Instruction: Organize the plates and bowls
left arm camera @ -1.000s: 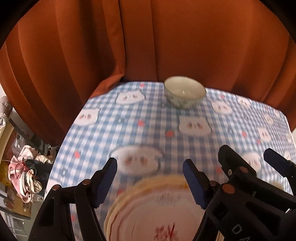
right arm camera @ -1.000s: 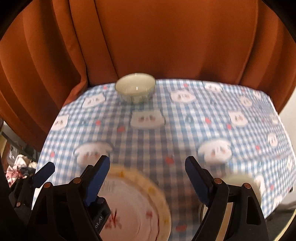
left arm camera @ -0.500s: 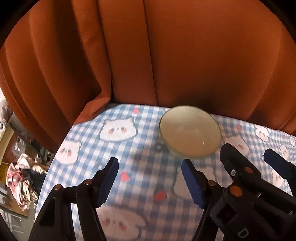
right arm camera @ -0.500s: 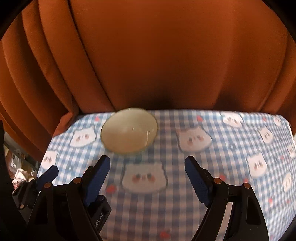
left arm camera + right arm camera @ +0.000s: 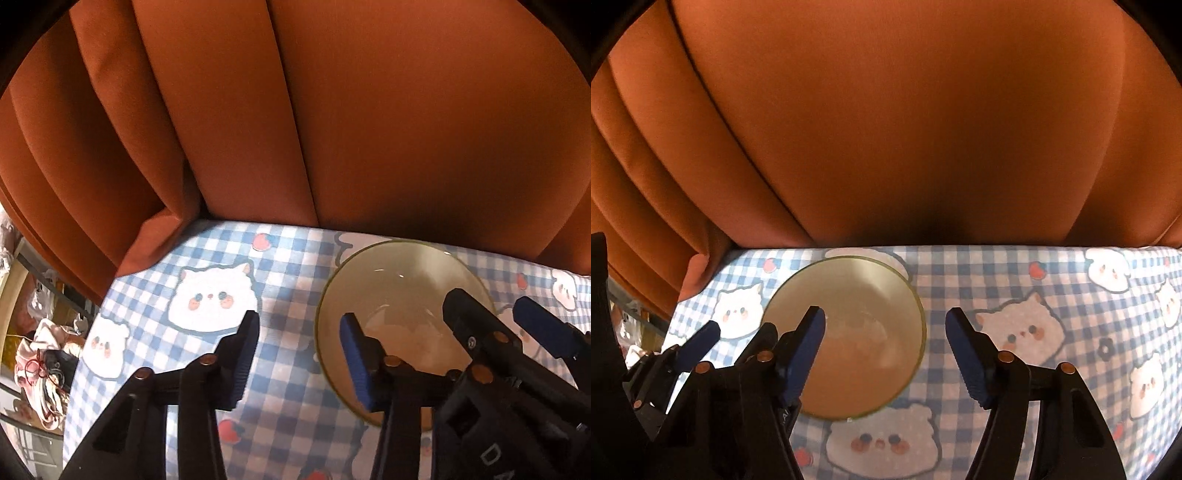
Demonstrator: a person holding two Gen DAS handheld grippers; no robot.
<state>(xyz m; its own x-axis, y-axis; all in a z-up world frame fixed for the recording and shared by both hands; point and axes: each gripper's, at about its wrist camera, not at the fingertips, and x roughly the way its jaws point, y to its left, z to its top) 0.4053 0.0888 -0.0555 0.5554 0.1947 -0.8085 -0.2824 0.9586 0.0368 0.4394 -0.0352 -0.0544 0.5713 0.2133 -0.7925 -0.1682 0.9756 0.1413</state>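
A pale cream bowl (image 5: 402, 288) (image 5: 864, 295) stands upright near the far edge of the checked table. My left gripper (image 5: 299, 358) straddles its left rim, with the right finger inside the bowl and the left finger outside. Its jaws are closing and the pads stand off the rim. My right gripper (image 5: 886, 350) straddles the opposite rim, its left finger inside the bowl. Those jaws are closing too, with a gap on both sides of the rim. Each gripper shows in the other's view: the right gripper (image 5: 495, 314), the left gripper (image 5: 738, 332). No plates are in view.
The table (image 5: 288, 280) (image 5: 997, 273) wears a blue-and-white checked cloth with white animal faces. An orange curtain (image 5: 332, 110) (image 5: 886, 110) hangs right behind its far edge. Beyond the table's left edge lies floor clutter (image 5: 37, 362).
Both grippers travelled forward across the table from a stack of plates to the bowl; the plates left the view. Both pairs of jaws narrowed and now straddle the bowl's rim.
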